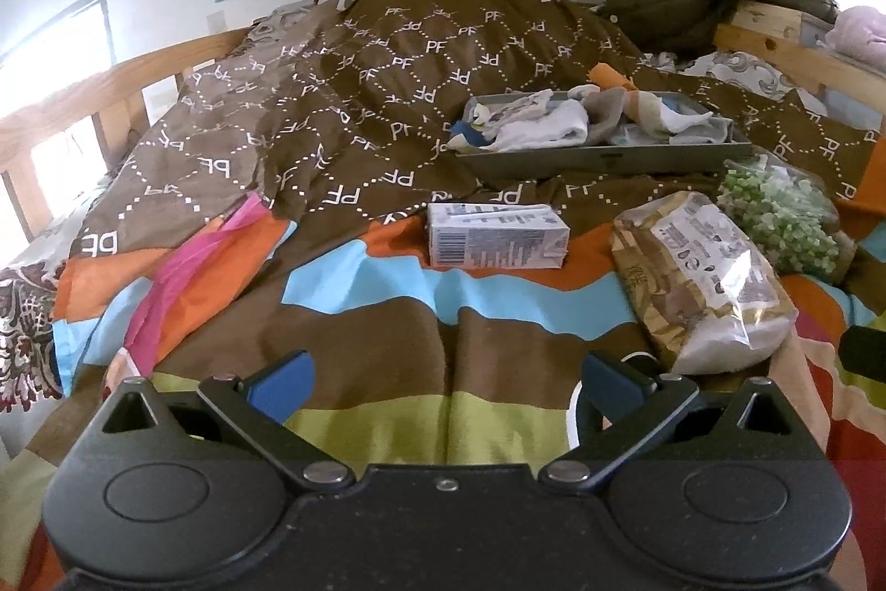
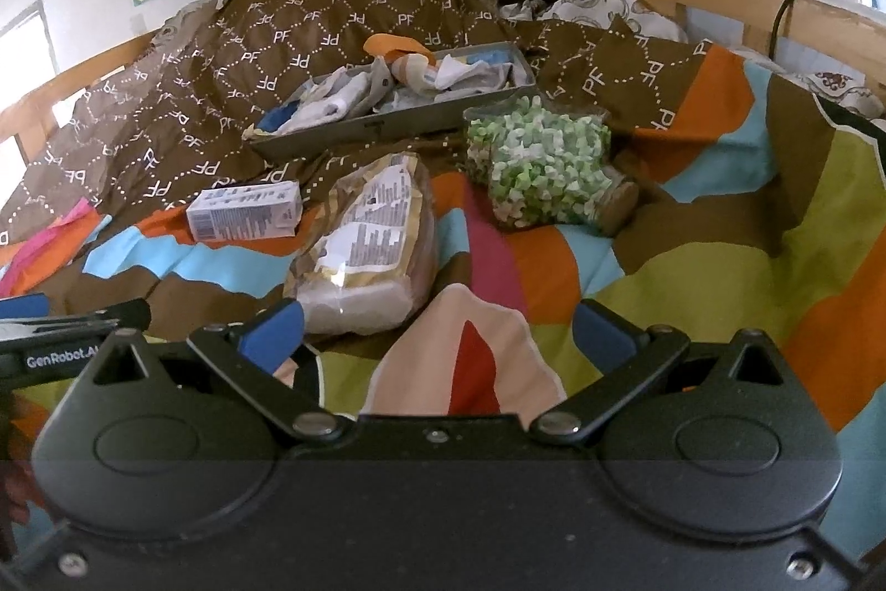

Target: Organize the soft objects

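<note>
Bed (image 1: pixel 387 314), striped cover. Left tool (image 1: pixel 443 380): fingers apart, holding nothing, low over the cover. Right tool (image 2: pixel 437 330): likewise spread and empty. Grey tray (image 1: pixel 603 156) of socks (image 1: pixel 548 123) on the brown quilt (image 1: pixel 343 92). Nearer: carton (image 1: pixel 496 236), bread bag (image 1: pixel 703 275), bag of green pieces (image 1: pixel 786 214) just beside the tray.

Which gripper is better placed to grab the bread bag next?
Right, probably. The bread bag lies just ahead of the open right gripper, near its left finger. From the open left gripper it sits off right.
</note>
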`<state>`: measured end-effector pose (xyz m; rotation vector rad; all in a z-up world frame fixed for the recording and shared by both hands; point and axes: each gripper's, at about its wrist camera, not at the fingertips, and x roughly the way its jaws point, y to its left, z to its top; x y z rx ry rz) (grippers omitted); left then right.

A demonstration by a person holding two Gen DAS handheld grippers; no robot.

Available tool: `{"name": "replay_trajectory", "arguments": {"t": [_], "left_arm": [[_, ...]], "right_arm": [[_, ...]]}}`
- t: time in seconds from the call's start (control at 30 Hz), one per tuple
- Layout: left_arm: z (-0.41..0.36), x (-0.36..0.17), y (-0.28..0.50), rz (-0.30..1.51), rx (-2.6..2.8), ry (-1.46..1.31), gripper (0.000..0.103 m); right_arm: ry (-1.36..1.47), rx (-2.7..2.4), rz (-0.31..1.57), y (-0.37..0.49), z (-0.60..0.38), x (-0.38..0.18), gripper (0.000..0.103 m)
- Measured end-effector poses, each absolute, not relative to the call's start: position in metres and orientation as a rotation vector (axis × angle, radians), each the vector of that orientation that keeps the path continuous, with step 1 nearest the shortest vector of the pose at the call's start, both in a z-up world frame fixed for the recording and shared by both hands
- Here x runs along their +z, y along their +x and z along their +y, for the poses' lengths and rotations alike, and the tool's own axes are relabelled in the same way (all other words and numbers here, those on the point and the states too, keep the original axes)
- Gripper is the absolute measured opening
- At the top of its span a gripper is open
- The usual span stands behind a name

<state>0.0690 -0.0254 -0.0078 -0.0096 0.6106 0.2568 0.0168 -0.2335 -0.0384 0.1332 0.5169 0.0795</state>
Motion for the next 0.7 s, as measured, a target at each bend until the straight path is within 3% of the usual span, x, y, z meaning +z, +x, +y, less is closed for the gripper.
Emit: {"name": "replay_trajectory", "arguments": {"t": [0.7], "left_arm": [[-0.026, -0.006, 0.068, 0.607, 0.265, 0.002, 0.102]], "right_arm": [[0.111, 0.095, 0.531, 0.028, -0.232, -0.045, 0.102]]}}
